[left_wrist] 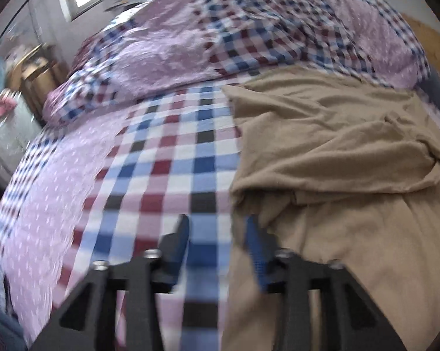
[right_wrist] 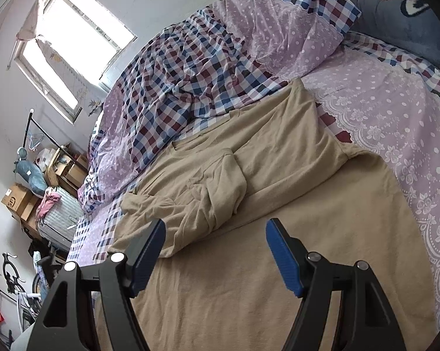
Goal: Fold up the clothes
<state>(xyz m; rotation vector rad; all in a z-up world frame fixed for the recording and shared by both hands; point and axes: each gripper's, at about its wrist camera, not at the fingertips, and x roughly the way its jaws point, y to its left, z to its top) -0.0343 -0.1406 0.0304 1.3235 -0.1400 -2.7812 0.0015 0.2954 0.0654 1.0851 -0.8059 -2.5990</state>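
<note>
The tan long-sleeved shirt [right_wrist: 278,204] lies flat on the bed [right_wrist: 410,152], one sleeve folded inward. Left hand-held gripper [left_wrist: 218,245] and right hand-held gripper [right_wrist: 215,251] hover spread, empty, probably positioned for the next fold.

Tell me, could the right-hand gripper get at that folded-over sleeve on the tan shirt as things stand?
Probably yes. The right gripper hangs open just above the tan shirt, and the folded sleeve lies straight ahead with nothing between them.
</note>
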